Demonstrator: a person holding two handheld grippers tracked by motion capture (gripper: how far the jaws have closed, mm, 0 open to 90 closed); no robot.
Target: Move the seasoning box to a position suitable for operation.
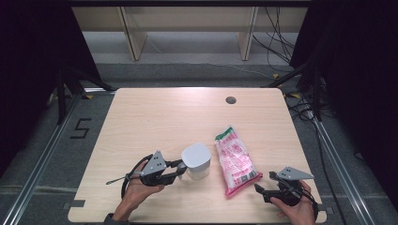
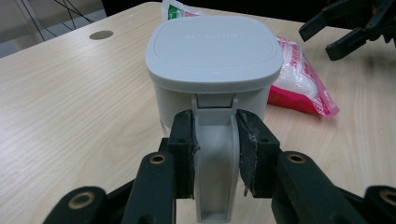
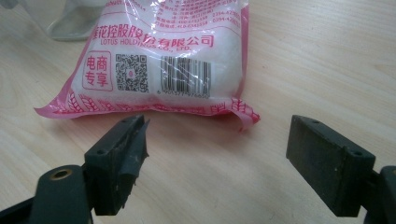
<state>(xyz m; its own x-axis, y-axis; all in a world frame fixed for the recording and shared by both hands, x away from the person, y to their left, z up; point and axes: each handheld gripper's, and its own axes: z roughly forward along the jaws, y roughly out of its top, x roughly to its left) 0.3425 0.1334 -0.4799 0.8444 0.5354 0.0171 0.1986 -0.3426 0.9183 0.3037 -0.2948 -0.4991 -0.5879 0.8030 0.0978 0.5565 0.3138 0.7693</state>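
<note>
left tongs (image 2: 215, 154) clamped on container handle (image 2: 214, 168) | right tongs (image 3: 224, 163) apart, near bag (image 3: 163, 60)

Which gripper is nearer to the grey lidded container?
Left. The left gripper is clamped on the handle of the grey lidded container; the right gripper is open beyond the pink bag.

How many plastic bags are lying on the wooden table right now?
1. The pink and white plastic bag lies flat right of the lidded grey plastic container, just beyond the right tongs. Nothing seems hidden.
</note>
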